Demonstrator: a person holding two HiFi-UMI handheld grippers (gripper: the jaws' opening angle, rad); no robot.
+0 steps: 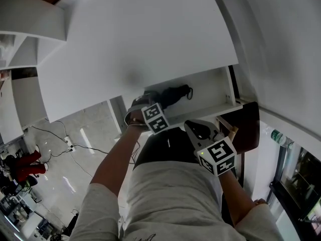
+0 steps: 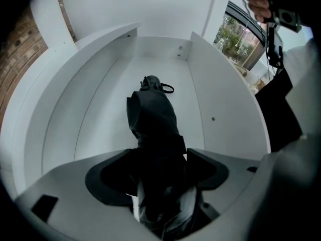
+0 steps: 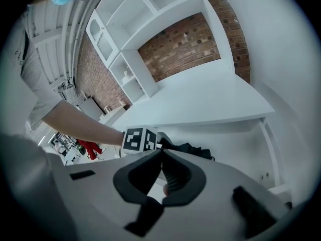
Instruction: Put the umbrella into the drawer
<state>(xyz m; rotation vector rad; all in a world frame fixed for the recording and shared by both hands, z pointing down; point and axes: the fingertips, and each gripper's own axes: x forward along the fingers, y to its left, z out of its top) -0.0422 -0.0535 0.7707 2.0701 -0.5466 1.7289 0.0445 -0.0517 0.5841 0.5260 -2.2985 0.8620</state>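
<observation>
A black folded umbrella [image 1: 174, 94] lies lengthwise on the floor of the open white drawer [image 1: 213, 90], its strap loop toward the far end. My left gripper [image 1: 145, 103] points straight down over its near end. In the left gripper view the umbrella [image 2: 153, 114] runs between the widely spread jaws of that gripper [image 2: 156, 160], and the pads do not seem to press on it. My right gripper [image 1: 196, 129] hangs in front of the drawer, near my body, away from the umbrella. Its jaw tips meet with nothing between them [image 3: 161, 157]. The right gripper view shows the umbrella [image 3: 193, 150] beyond them.
The drawer sits under a wide white tabletop [image 1: 140, 44]. A dark brown chair [image 1: 249, 127] stands right of the drawer. Cables and a power strip [image 1: 67, 142] lie on the glossy floor at left. White shelves [image 3: 128, 34] and a brick wall [image 3: 180, 44] stand behind.
</observation>
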